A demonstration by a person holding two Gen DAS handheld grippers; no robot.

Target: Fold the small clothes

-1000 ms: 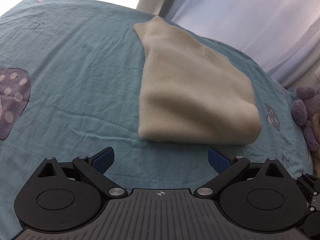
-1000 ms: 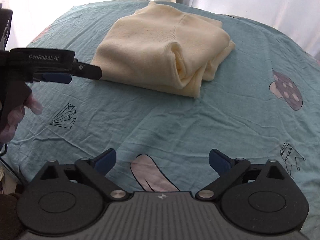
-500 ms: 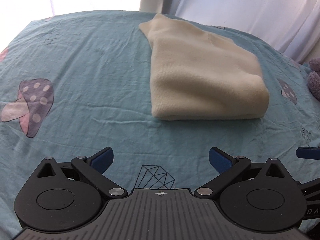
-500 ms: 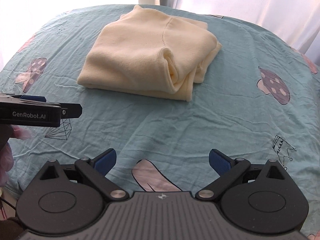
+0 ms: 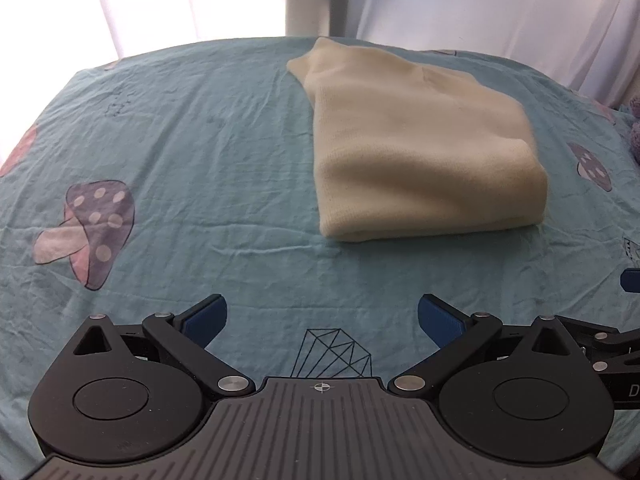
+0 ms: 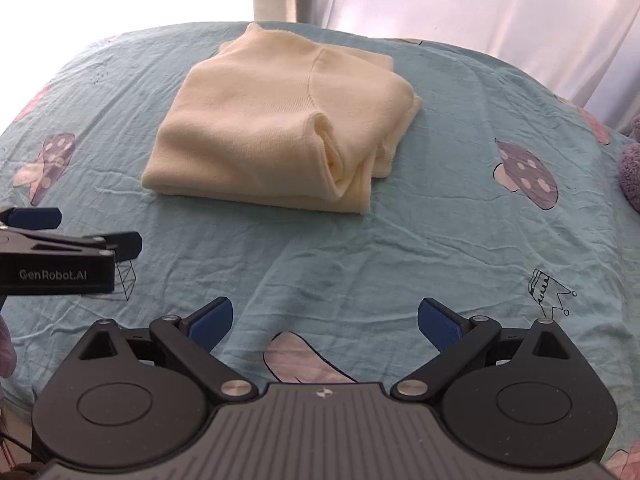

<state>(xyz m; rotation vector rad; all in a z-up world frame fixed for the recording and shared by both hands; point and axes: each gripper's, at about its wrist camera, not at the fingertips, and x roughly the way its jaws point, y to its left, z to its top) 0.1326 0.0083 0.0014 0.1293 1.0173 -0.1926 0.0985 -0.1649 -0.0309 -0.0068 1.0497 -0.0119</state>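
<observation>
- Over the last second both hand-held grippers have drawn back from the cream knit sweater, which now lies farther off, folded into a compact stack on the teal bed sheet; the fold looks finished.
- Left hand-held gripper hovers low over bare sheet, jaws apart, holding nothing.
- Right hand-held gripper hovers likewise, jaws apart and empty, just beside the left.

The folded cream knitted sweater looks soft and finely ribbed; the teal printed cotton bedsheet is matt and wrinkled.
</observation>
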